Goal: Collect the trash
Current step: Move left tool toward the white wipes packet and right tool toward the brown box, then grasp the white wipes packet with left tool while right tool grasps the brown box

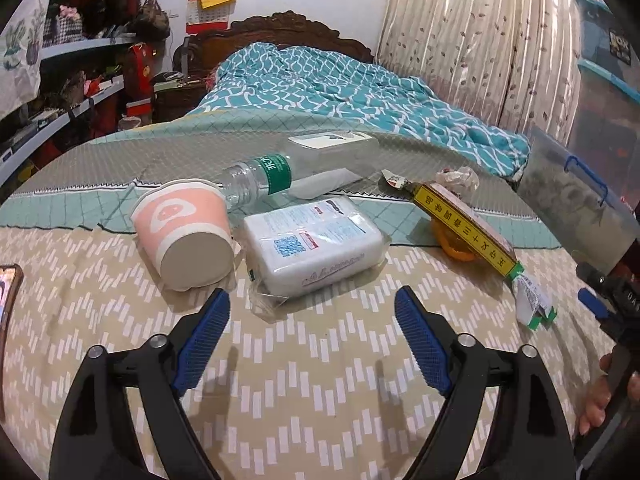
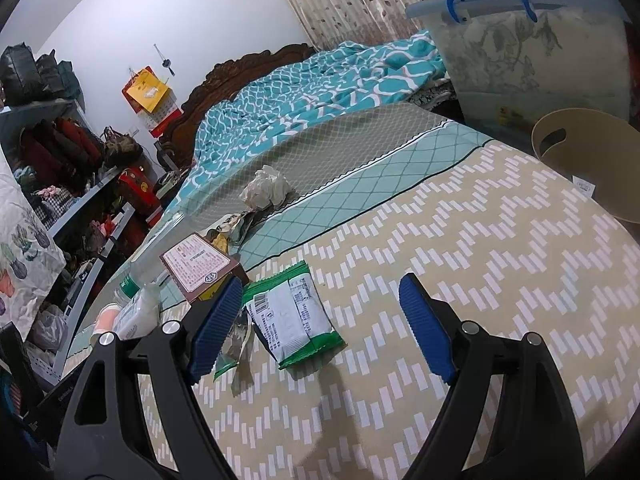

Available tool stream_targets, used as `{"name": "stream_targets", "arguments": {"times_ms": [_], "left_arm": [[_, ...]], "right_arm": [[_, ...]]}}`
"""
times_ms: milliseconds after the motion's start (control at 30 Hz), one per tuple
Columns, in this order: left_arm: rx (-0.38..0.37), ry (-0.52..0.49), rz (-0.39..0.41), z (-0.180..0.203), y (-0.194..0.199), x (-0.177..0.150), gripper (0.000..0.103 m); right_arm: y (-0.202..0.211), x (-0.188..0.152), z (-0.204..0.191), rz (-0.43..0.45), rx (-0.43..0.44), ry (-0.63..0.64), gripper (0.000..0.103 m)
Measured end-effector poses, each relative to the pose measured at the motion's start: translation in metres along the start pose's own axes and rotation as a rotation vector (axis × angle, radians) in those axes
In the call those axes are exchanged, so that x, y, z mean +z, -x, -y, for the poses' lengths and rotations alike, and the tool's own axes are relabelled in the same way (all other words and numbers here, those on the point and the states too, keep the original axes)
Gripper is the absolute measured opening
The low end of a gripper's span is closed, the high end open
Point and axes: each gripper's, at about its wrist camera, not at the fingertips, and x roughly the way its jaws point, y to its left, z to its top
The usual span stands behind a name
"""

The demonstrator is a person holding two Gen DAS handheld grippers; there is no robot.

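Observation:
Trash lies on the bed. In the left wrist view a pink paper cup (image 1: 188, 232) lies on its side beside a white tissue pack (image 1: 312, 244), with a clear plastic bottle (image 1: 280, 172) behind them and a yellow-edged box (image 1: 468, 220) to the right. My left gripper (image 1: 312, 304) is open and empty, just short of the tissue pack. In the right wrist view a green-white snack wrapper (image 2: 292, 316) lies between the fingers of my right gripper (image 2: 324, 292), which is open and empty. The box (image 2: 200, 264) and a crumpled tissue (image 2: 266, 190) lie beyond it.
A beige bin (image 2: 592, 168) stands at the right off the bed's edge, before a clear storage tub (image 2: 532, 52) with a blue handle. A teal quilt (image 1: 320, 80) covers the far bed. Cluttered shelves (image 1: 60, 112) line the left. A phone (image 1: 8, 300) lies at the left edge.

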Motion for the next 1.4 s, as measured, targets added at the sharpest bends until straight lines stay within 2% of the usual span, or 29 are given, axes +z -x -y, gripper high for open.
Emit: {"name": "stream_targets", "arguments": {"times_ms": [600,767,833,1000,1100,1167,1267,1300,1333,1400], "left_arm": [[-0.068,0.102,-0.011,-0.019,0.000,0.001,0.084],[-0.149,0.193,-0.054,-0.039,-0.008,0.002,0.083],[-0.205,0.234,-0.070,-0.049,-0.010,0.004,0.083],[-0.237,0.223,-0.038,-0.061,-0.008,0.035,0.083],[-0.238,0.109,-0.044,-0.047,-0.015,0.063,0.083],[-0.224,-0.047,-0.039,-0.022,-0.023,0.076,0.083],[-0.217,-0.215,-0.060,0.008,-0.044,0.084,0.084],[-0.216,-0.249,-0.080,0.015,-0.052,0.085,0.087],[-0.200,-0.283,-0.108,0.021,-0.063,0.085,0.094],[-0.153,-0.324,-0.148,0.027,-0.082,0.081,0.095]], "right_arm": [[-0.011,0.000,-0.006,-0.042,-0.004,0.028,0.081],[-0.013,0.000,-0.008,-0.048,0.001,0.035,0.081],[-0.014,0.000,-0.009,-0.057,0.005,0.039,0.081],[-0.018,0.000,-0.012,-0.076,0.022,0.057,0.081],[-0.019,-0.001,-0.014,-0.080,0.039,0.069,0.081],[-0.020,-0.001,-0.013,-0.084,0.041,0.067,0.081],[-0.020,-0.001,-0.012,-0.082,0.042,0.062,0.081],[-0.020,-0.001,-0.012,-0.080,0.039,0.060,0.081],[-0.019,-0.001,-0.012,-0.076,0.041,0.057,0.081],[-0.017,-0.001,-0.011,-0.068,0.045,0.054,0.081]]}}
